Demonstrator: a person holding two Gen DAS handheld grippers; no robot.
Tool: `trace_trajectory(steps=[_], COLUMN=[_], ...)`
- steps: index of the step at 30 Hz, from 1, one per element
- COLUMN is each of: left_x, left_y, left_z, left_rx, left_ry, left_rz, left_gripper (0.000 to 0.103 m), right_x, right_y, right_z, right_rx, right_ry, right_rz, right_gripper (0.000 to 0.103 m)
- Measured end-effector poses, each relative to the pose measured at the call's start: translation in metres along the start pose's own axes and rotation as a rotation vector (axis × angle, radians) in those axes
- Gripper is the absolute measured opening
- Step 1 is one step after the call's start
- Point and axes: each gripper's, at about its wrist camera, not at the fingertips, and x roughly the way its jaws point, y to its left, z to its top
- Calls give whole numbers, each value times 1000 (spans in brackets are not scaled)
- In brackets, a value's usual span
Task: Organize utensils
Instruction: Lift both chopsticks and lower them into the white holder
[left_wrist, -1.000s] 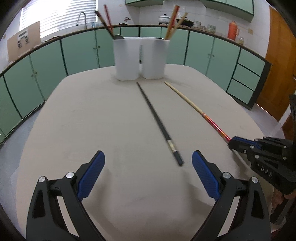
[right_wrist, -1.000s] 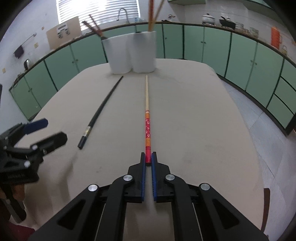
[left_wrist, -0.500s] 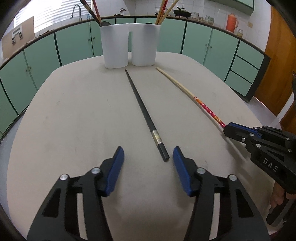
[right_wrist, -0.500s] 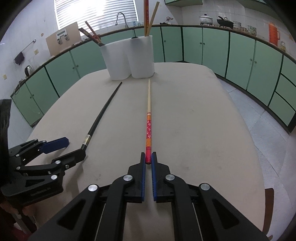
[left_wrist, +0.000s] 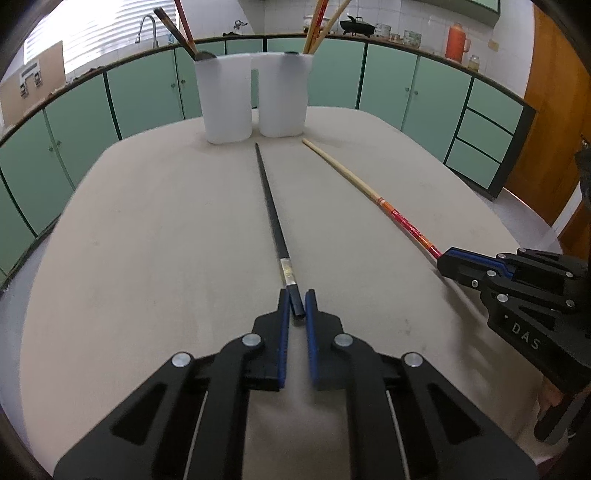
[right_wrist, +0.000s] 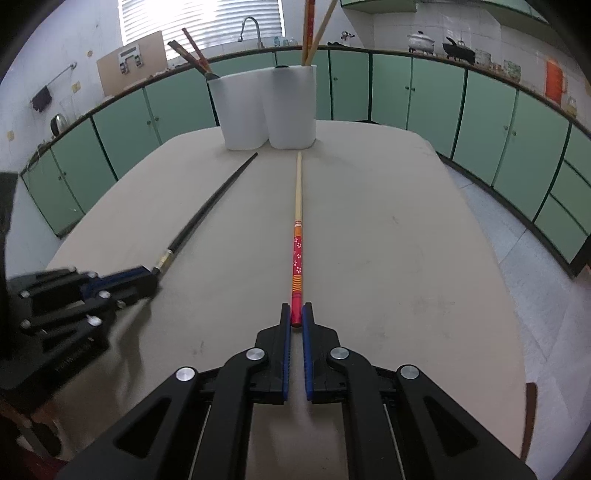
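Left gripper (left_wrist: 296, 303) jaws clamped on black chopstick (left_wrist: 271, 212); right gripper (right_wrist: 296, 316) jaws clamped on red chopstick (right_wrist: 297, 236).

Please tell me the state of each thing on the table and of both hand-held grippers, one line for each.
Left hand-held gripper: shut on the black chopstick's near end.
Right hand-held gripper: shut on the red chopstick's near end.
Black chopstick: lying flat on the table, tip toward the holder.
Red chopstick: lying flat, tip toward the holder.
White utensil holder: upright, utensils standing in both compartments.
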Motion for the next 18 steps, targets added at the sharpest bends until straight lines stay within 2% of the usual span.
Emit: trace_trajectory(steps=[6, 9, 18], left_x=[-33, -58, -114], left_y=[6, 8, 15], left_z=[8, 20, 62], left_rx=[38, 54, 52], left_ry=[-61, -123, -274], left_rz=[36, 49, 31], left_gripper=[7, 7, 6], right_x=[-17, -31, -79], right_y=[4, 5, 4], right_z=[10, 18, 67], right_rx=[-54, -72, -121], right_ry=[-47, -81, -203], right_rz=[-7, -1, 35], right_gripper=[6, 6, 6])
